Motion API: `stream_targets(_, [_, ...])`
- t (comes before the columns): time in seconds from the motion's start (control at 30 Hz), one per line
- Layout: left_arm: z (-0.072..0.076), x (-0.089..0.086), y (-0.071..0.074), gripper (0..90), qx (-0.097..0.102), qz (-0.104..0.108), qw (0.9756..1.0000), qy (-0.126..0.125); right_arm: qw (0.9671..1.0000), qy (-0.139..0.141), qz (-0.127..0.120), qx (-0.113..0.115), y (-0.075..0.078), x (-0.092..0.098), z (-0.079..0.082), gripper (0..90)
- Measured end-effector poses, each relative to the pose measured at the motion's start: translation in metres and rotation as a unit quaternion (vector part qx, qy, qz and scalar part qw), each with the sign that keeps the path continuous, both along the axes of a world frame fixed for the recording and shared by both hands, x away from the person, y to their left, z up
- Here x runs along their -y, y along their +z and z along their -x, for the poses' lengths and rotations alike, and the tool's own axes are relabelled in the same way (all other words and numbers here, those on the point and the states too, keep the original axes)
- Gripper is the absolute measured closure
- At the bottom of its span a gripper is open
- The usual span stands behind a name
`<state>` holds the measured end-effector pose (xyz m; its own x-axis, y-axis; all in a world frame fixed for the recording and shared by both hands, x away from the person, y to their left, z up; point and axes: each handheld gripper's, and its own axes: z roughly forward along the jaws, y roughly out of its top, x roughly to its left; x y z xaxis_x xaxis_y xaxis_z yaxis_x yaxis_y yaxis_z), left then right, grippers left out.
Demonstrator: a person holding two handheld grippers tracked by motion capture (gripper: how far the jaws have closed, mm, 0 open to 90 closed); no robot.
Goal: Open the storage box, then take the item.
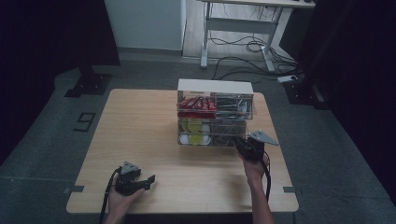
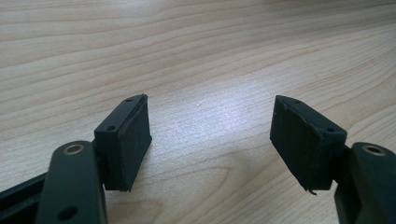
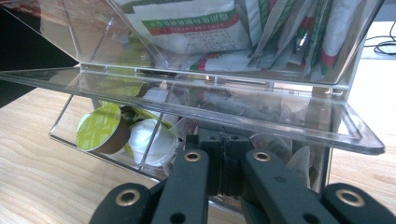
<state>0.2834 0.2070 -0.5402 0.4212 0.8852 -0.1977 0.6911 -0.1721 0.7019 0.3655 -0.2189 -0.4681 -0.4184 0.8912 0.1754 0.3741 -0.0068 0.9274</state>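
Clear acrylic organiser point(image 1: 215, 114) is standing toward the far right of the tabletop point(image 1: 140, 135), tiered, with compartments: red packets point(image 1: 196, 105) upper left, paper sachets point(image 3: 261, 32) upper right, lidded capsules point(image 3: 100, 128) in the lower left bay; a clear flap point(image 3: 187, 93) is sticking out level at the front of the lower tier, seen from beneath in the right gripper view.

My right hand-held gripper point(image 3: 223, 161) is sitting at the lower right bay of the organiser, just under that flap; its jaws are drawn together, pads meeting or nearly so; something thin and dark seems to lie between them, possibly a sachet edge or a tab, but I cannot tell what, nor whether it is truly pinched; in the high view this right hand-held gripper point(image 1: 250, 147) is touching or just beside the organiser's front right corner.

My left hand-held gripper point(image 2: 210, 135) is resting low over bare tabletop near the front left edge, well apart from the organiser; jaws are standing wide apart, nothing between them.

Judging progress: I am reckoning the work is at an early stage; the right side is engaging the lower right compartment; nothing is lying out on the tabletop yet; drawing an item clear, and any part for the left, are both remaining.
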Motion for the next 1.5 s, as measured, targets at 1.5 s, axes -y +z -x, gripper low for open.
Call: stream_targets(1.5, [0.005,0.009,0.005,29.1,0.019,-0.012,0.9997,0.005,0.9982,-0.025,-0.037,0.040,0.009,0.000,-0.010,87.8])
